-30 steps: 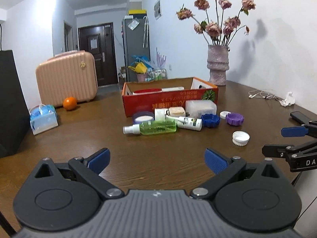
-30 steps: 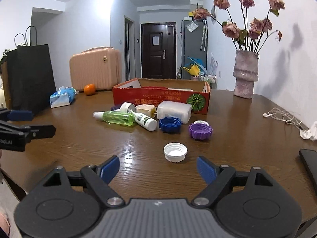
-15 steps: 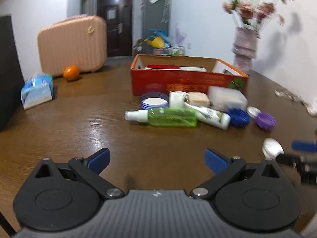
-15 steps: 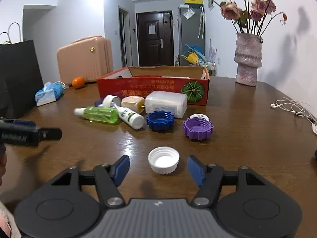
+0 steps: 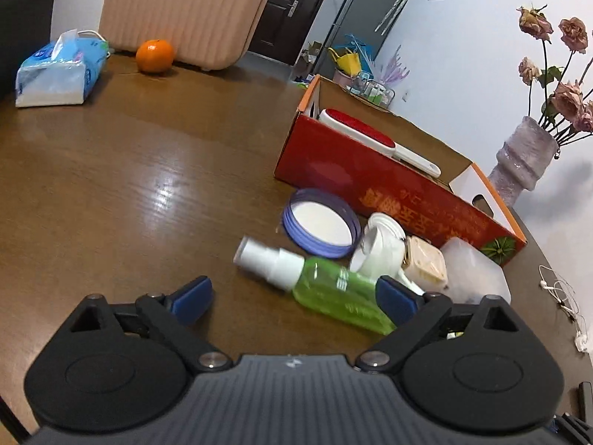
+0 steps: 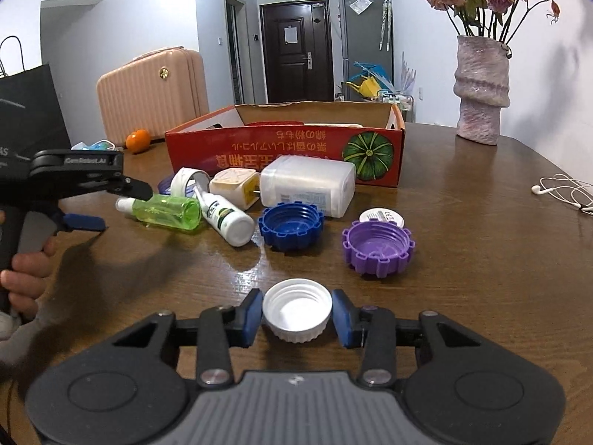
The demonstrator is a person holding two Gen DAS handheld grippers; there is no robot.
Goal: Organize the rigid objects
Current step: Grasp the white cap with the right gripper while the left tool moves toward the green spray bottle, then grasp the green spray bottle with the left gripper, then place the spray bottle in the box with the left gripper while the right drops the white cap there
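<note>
Now we have one tool spread beside the green bottle and the other bracketing a white cap.

From the left wrist, our left gripper [image 5: 294,296] hangs with its jaws spread wide, the green spray bottle [image 5: 326,289] lying on the bench [image 5: 111,185] just ahead, near the red box [image 5: 370,174]. From the right wrist, our right gripper [image 6: 296,319] has its jaws on either side of the white cap [image 6: 297,309]; whether they press it we cannot tell. Blue cap [image 6: 291,226] and purple cap [image 6: 378,246] sit beyond.
</note>
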